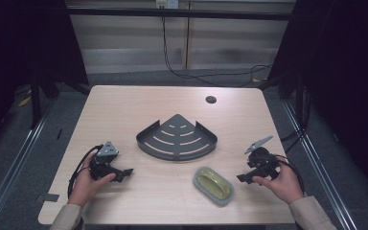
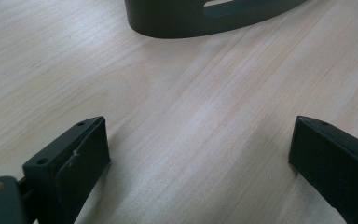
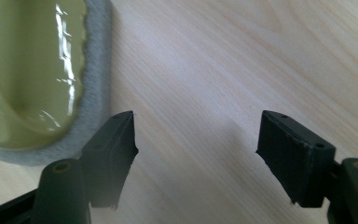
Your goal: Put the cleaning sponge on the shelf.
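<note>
Left gripper (image 2: 200,154): jaws wide apart, nothing between, bare wood under them. Dark shelf (image 2: 205,18) at top of left gripper view, apart from jaws.

Right gripper (image 3: 196,154): jaws wide apart, nothing held. Soap dish (image 3: 32,74), green inside with grey rim, at upper left of right gripper view, just beside one jaw.

High view: left gripper (image 1: 124,173) lower left in hand (image 1: 87,184); right gripper (image 1: 243,178) lower right in hand (image 1: 282,182). Corner shelf (image 1: 176,139) at centre of table (image 1: 124,105); soap dish (image 1: 213,186) lower centre-right, near shelf, not touching. Round hole (image 1: 211,99) upper right of tabletop.
</note>
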`<state>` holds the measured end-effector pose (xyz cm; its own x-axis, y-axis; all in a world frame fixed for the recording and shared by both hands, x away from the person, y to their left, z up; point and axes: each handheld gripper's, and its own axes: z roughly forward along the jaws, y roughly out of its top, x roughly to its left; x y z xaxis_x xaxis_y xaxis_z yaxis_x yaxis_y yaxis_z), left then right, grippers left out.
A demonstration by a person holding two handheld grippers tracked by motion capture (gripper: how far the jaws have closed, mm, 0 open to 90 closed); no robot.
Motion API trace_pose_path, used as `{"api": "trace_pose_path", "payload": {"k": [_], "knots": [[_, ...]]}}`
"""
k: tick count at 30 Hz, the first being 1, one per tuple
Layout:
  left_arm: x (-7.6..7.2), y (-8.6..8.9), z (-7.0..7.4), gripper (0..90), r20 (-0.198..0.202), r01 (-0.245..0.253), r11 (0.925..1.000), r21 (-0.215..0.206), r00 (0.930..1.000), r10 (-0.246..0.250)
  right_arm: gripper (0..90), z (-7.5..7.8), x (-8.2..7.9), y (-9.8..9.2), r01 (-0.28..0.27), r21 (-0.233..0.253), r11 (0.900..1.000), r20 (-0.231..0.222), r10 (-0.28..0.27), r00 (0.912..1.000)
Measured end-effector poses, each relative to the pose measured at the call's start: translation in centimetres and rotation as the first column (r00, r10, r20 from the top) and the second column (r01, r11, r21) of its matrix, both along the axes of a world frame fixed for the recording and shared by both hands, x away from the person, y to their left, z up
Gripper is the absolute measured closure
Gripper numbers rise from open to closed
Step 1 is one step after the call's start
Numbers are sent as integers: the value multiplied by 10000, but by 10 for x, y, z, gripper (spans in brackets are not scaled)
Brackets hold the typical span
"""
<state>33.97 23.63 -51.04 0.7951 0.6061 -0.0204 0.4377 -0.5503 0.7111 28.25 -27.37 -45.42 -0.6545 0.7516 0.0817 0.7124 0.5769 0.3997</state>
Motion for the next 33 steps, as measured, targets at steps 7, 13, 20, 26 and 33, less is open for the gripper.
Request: {"api": "trace_pose_path", "payload": {"k": [7,13,20,26,33], "knots": [[0,0,0,44,23,43,10000,52,10000,-43,336,25,6,18,-79,-141,9999,-645,70,9979],[0,0,0,44,22,43,10000,55,10000,-44,386,35,9,38,-605,-493,9969,-932,557,9941],[0,0,0,43,31,44,10000,32,10000,-44,417,43,9,59,-1066,-704,9918,-1094,985,9891],[0,0,0,43,47,19,10000,62,10000,-19,432,45,10,69,-1277,-793,9886,-1361,1162,9839],[0,1,0,43,12,24,10000,20,10000,-24,451,48,11,80,-1508,-882,9846,-1564,1358,9783]]}}
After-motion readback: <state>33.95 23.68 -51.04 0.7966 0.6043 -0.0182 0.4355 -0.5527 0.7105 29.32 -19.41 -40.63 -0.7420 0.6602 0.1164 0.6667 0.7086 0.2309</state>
